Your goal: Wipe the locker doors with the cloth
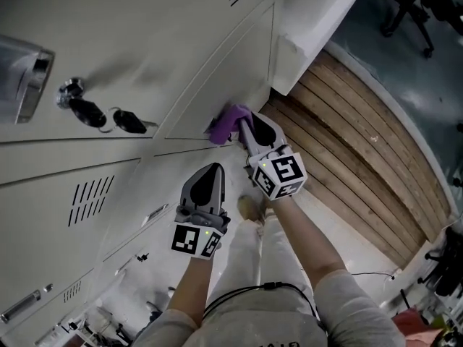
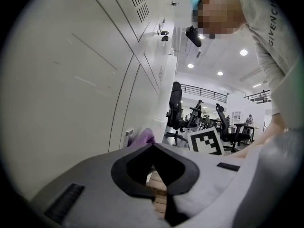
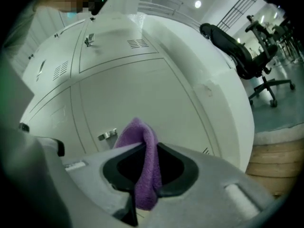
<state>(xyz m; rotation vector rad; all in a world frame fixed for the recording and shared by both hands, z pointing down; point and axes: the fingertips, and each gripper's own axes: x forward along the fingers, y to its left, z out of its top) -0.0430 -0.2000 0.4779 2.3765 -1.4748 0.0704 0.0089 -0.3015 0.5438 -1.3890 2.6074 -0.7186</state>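
A purple cloth (image 1: 228, 121) is pressed against a pale grey locker door (image 1: 210, 78) low on the locker bank. My right gripper (image 1: 244, 128) is shut on the cloth, which folds up between the jaws in the right gripper view as the cloth (image 3: 142, 167). The same door (image 3: 137, 99) fills that view behind it. My left gripper (image 1: 210, 173) hangs a little below and to the left, apart from the lockers, shut with nothing in it. From the left gripper view the cloth (image 2: 144, 137) peeks over the jaws of the left gripper (image 2: 153, 147).
Keys (image 1: 101, 114) hang from a lock on the upper door, next to a metal handle (image 1: 29, 78). A small latch (image 3: 107, 135) sits on the door near the cloth. Wooden flooring (image 1: 347, 150) runs along the locker base. Office chairs (image 2: 178, 110) stand beyond.
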